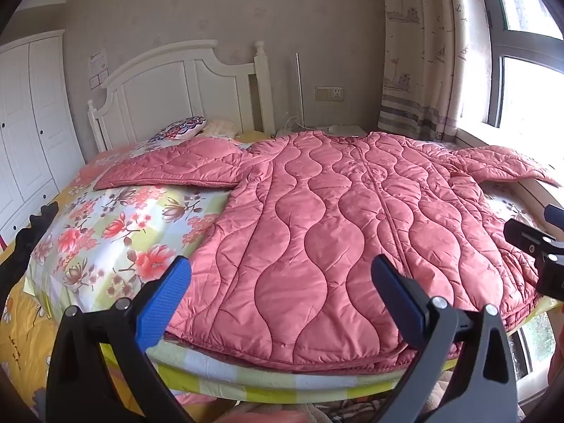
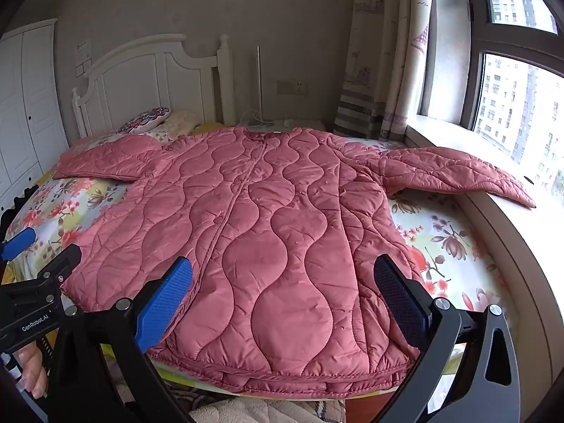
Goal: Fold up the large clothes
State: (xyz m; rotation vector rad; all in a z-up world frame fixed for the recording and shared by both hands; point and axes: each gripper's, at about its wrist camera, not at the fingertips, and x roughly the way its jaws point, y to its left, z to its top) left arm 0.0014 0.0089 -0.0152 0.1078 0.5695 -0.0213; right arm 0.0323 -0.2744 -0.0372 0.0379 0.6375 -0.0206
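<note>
While both grippers, L [image 1: 280,294] & R [image 2: 283,294], hover spread and empty over the hem, coat [image 2: 268,232] lies flat on bed [image 2: 454,246], unfolded; next prob. pinch sleeve [image 2: 458,172] at 2 o'clock, fold inward.

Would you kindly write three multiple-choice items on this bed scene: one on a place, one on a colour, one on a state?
1. Where does the quilted jacket's window-side sleeve end?
A. on the windowsill
B. under the pillow
C. on the floor

2. What colour is the jacket?
A. green
B. pink
C. white

3. How is the left gripper?
A. shut on the hem
B. shut on a sleeve
C. open, holding nothing

Answers:
1 A, the cuff lies over the windowsill.
2 B, pink all over.
3 C, its fingers stand wide apart above the hem.
</note>
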